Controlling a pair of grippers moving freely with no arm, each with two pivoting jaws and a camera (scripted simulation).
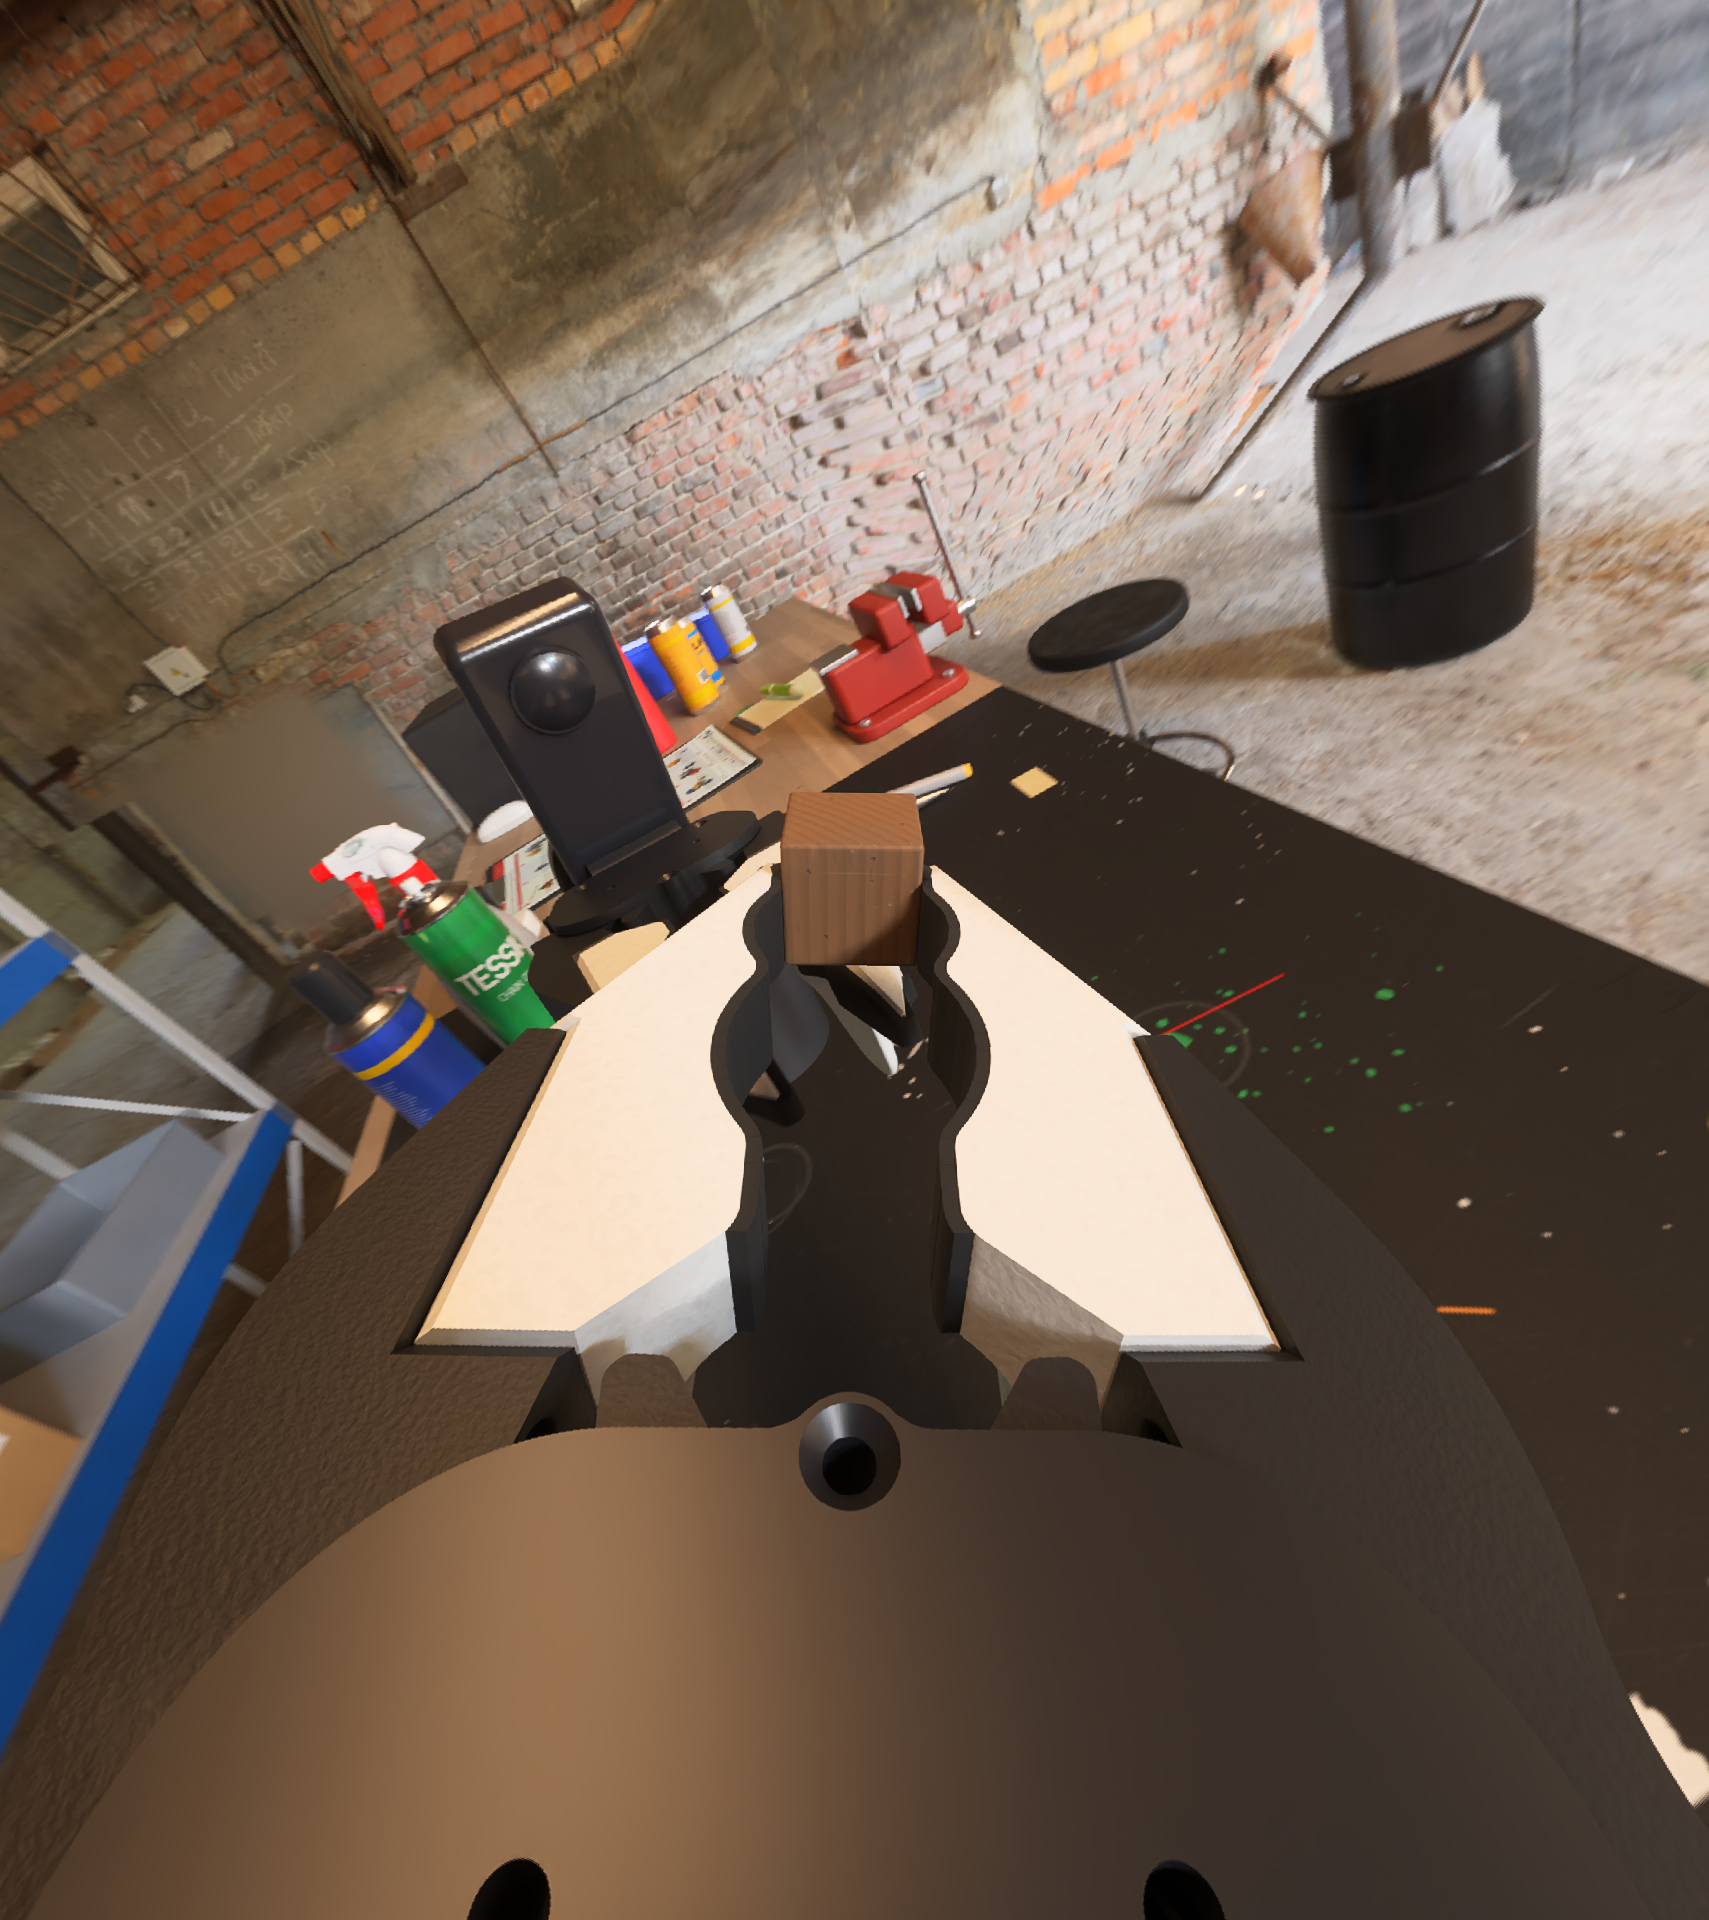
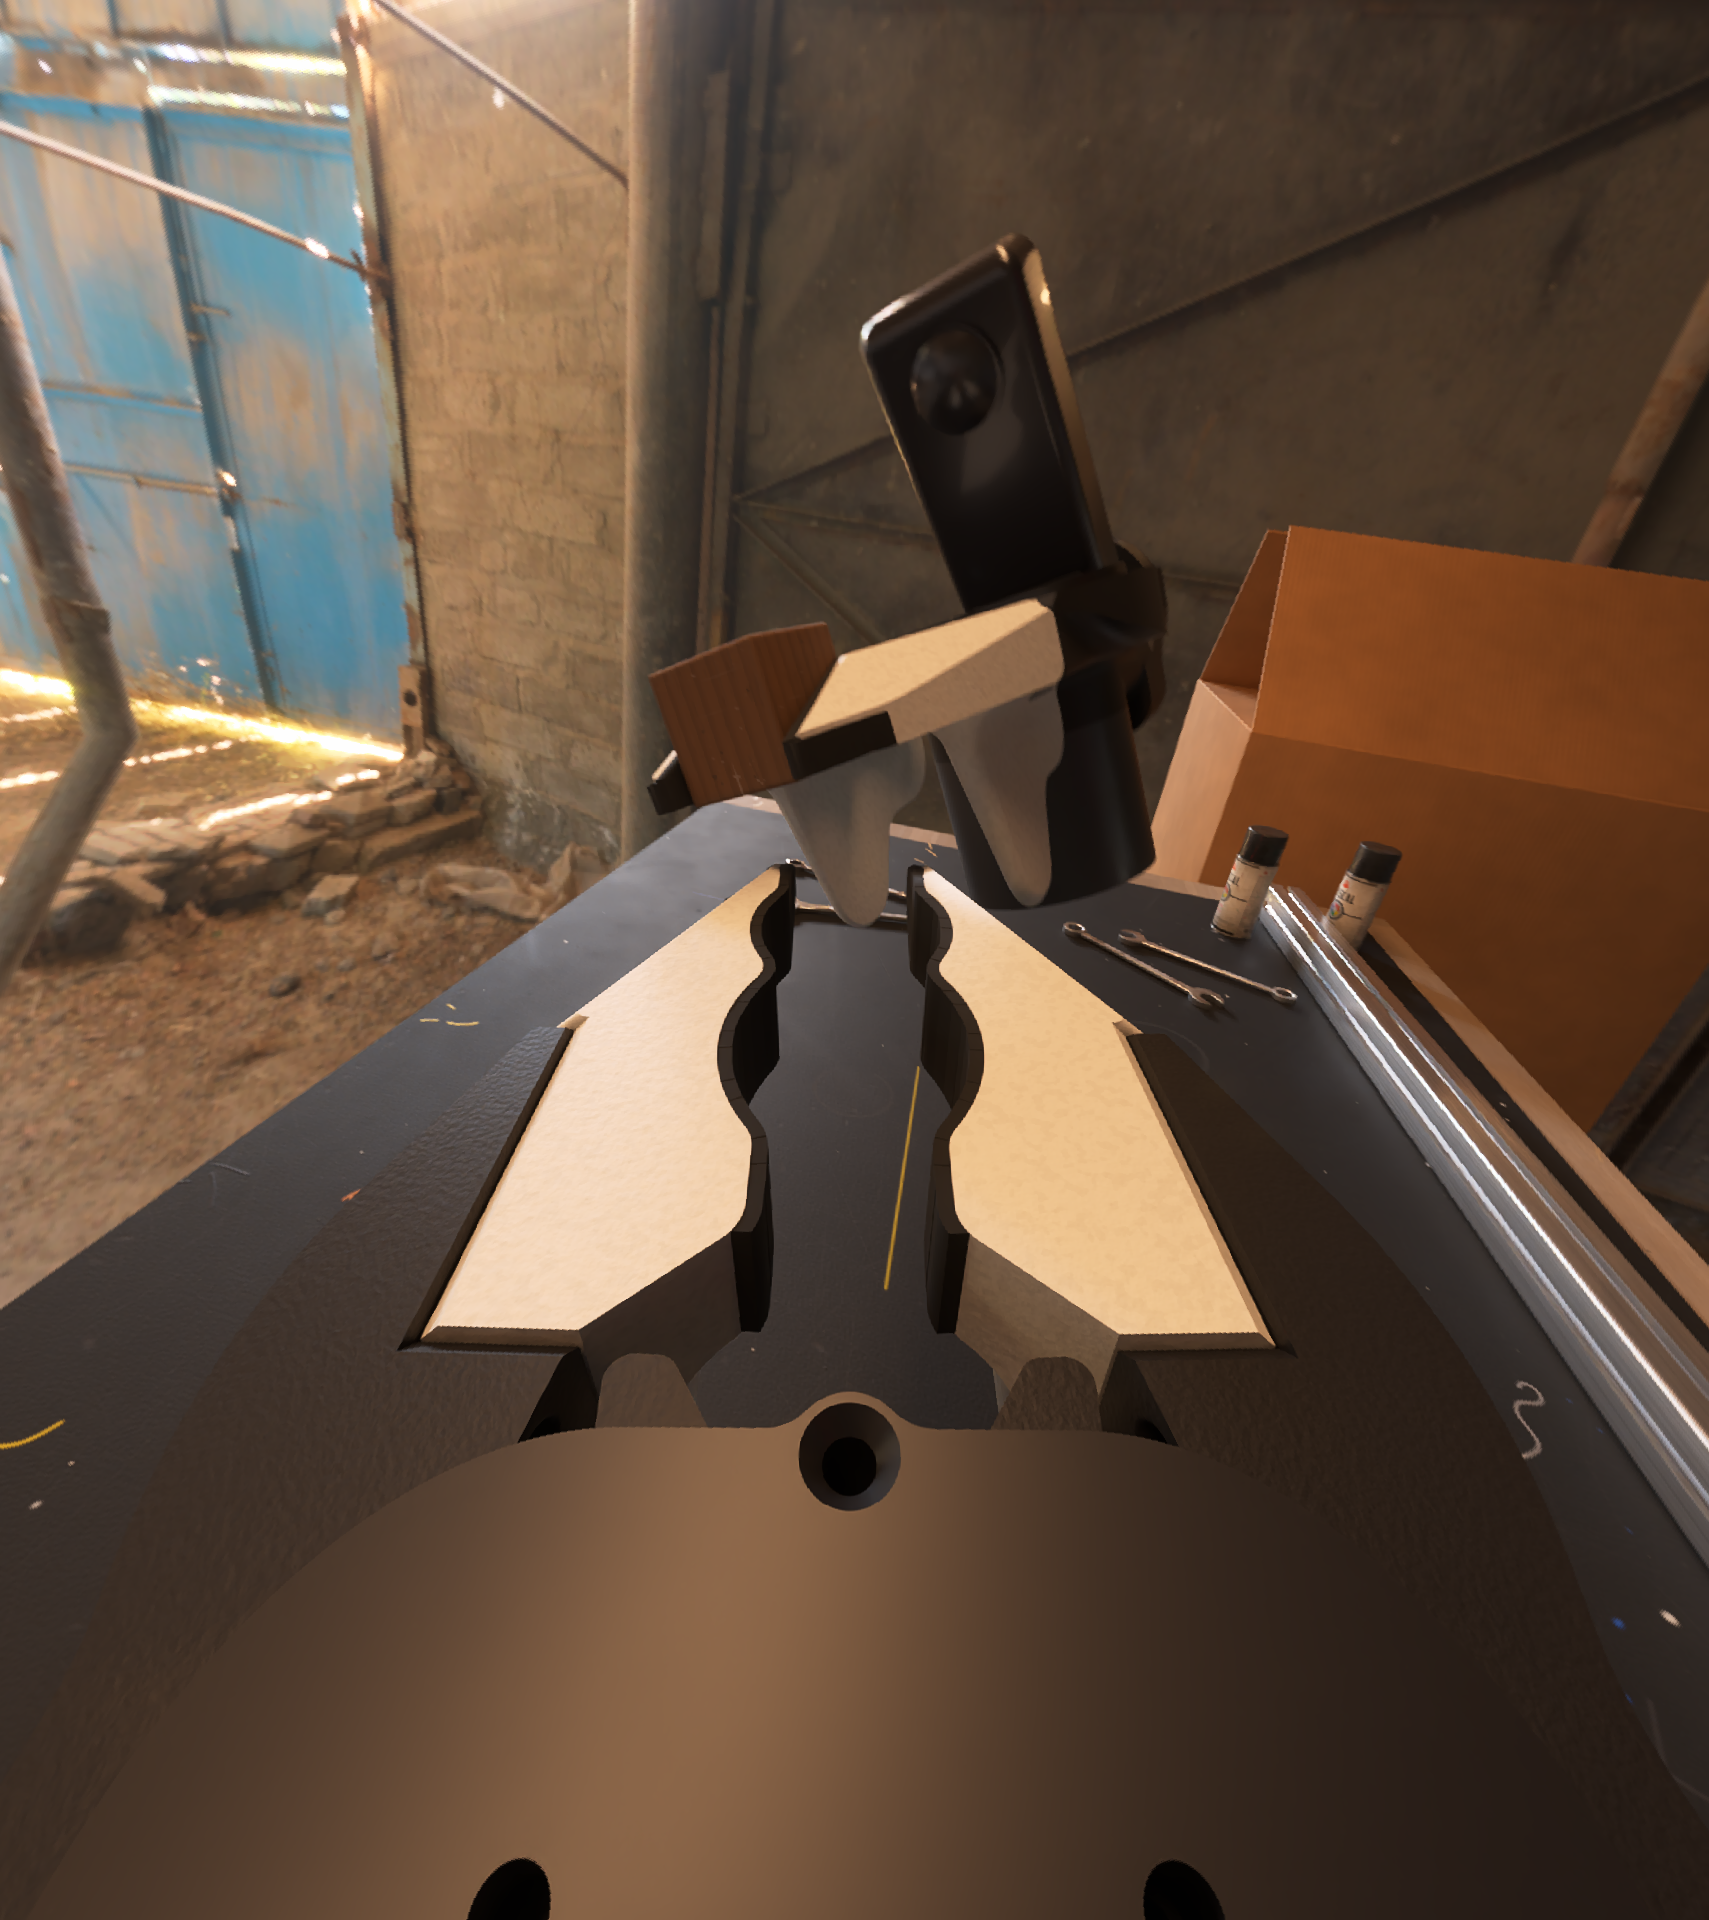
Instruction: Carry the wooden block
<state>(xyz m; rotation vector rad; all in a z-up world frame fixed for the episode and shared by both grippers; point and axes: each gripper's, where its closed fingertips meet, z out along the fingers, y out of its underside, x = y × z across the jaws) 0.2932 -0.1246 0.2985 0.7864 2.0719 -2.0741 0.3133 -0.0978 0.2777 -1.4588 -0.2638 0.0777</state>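
Two grippers appear, facing each other over a black worktop [image 2: 206,1195]. Left gripper [image 1: 850,894]: jaws drawn in on the wooden block [image 1: 852,878], which sits between the very tips of the fingers [image 1: 642,1091], its far end projecting beyond them. Seen from the right wrist camera, the same block [image 2: 738,713] hangs clear of the worktop, pinched between the left gripper's cream finger plates [image 2: 933,665], with much of its body sticking out to one side. Right gripper [image 2: 850,904]: jaws parted by a moderate gap with nothing between them, tips low over the worktop and directly below the left gripper's fingers.

Handling, as a judgement: the block is a small rigid cube of grained wood, probably light, not fragile, with flat faces that give the pads good seating but little to catch on. Because the hold lies close to the fingertips, the block could pivot or slide if swung sharply; a grip across two opposite flat faces, nearer the block's middle, would be surer.

Pose: the left gripper is raised and rolled, so its view is canted; the right gripper lies level and low, pointing towards its partner.

Surroundings: a red vise [image 1: 897,665], spray cans [image 1: 694,655], two wrenches [image 2: 1182,961], a cardboard box [image 2: 1515,769].
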